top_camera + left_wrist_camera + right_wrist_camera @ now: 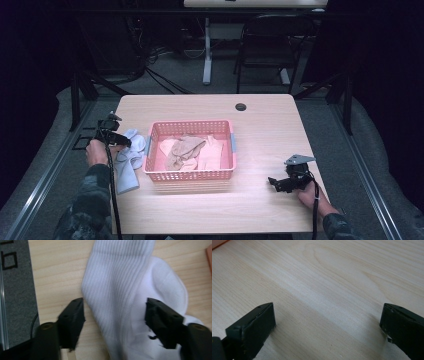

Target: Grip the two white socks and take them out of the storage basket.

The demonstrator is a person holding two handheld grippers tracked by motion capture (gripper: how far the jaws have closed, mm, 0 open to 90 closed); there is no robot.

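Note:
White ribbed socks (130, 290) lie on the wooden table left of a pink basket (190, 174); from above the socks (129, 155) form a pale heap. My left gripper (115, 315) stands open over them, jaws spread either side of the ribbed cuff without pressing it. In the high view the left gripper (117, 140) hovers at the heap's upper left. Tan socks (186, 151) lie inside the basket. My right gripper (327, 322) is open over bare wood, and the same right gripper (274, 183) rests low at the table's right front.
The table's left edge (31, 302) borders grey floor close to the left gripper. A dark round hole (241, 107) sits in the tabletop at the back. A chair (272, 45) and desk legs stand beyond the table.

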